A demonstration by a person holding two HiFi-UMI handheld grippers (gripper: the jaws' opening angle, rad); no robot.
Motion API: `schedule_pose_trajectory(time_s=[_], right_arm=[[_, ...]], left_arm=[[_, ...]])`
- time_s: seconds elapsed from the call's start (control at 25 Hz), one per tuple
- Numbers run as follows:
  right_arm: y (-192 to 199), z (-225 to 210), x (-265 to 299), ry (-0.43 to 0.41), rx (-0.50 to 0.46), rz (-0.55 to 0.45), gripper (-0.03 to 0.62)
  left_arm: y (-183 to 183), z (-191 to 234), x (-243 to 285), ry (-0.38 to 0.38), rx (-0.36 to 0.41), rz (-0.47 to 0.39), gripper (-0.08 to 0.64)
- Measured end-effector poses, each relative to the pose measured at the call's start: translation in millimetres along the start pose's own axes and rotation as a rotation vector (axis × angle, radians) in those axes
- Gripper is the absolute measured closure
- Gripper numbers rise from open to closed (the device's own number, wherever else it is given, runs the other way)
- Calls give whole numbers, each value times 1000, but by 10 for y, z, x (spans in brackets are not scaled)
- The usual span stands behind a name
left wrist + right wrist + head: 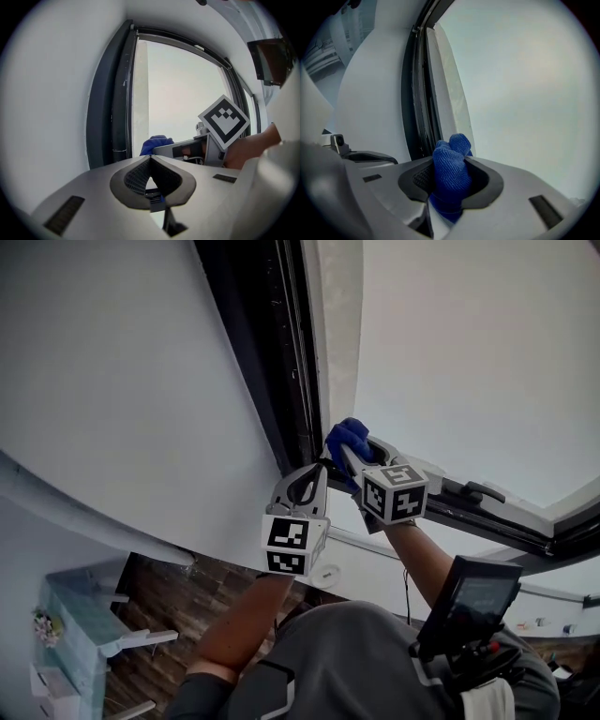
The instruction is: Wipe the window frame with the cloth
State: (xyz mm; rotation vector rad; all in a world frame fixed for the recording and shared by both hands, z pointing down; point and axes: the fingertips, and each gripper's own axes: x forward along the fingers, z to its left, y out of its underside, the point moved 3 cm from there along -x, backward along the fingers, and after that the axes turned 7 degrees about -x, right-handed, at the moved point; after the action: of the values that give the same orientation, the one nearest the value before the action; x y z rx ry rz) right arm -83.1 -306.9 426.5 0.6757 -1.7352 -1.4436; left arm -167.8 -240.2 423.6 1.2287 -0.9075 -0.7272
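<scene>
Clamping the blue cloth (457,143) in my right gripper (449,174), I hold it just beside the dark window frame (272,352); my left gripper (150,159) is closed, empty.

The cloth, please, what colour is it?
Blue cloth; clearest in the right gripper view.

Wall (112,381): plain white, broad, upper left.
Floor (187,601): dark wood-pattern boards, seen below.
Cabinet (75,615): pale with white trim, lower left, standing on the floor. A small multi-coloured item (42,624), too small to identify, sits by its edge.
Round white fitting (325,574): on a white panel, with a thin dark cable (406,592) hanging near.
Black screen (472,599): tilted, lower right.
</scene>
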Motion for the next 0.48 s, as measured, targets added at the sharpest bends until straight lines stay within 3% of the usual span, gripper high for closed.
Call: schedule_pose_trajectory(time_s=[0.48], right_arm=[[623,-77,566,92,-91,171,460]], left_arm=[[412,271,153,21,-43,97,551]])
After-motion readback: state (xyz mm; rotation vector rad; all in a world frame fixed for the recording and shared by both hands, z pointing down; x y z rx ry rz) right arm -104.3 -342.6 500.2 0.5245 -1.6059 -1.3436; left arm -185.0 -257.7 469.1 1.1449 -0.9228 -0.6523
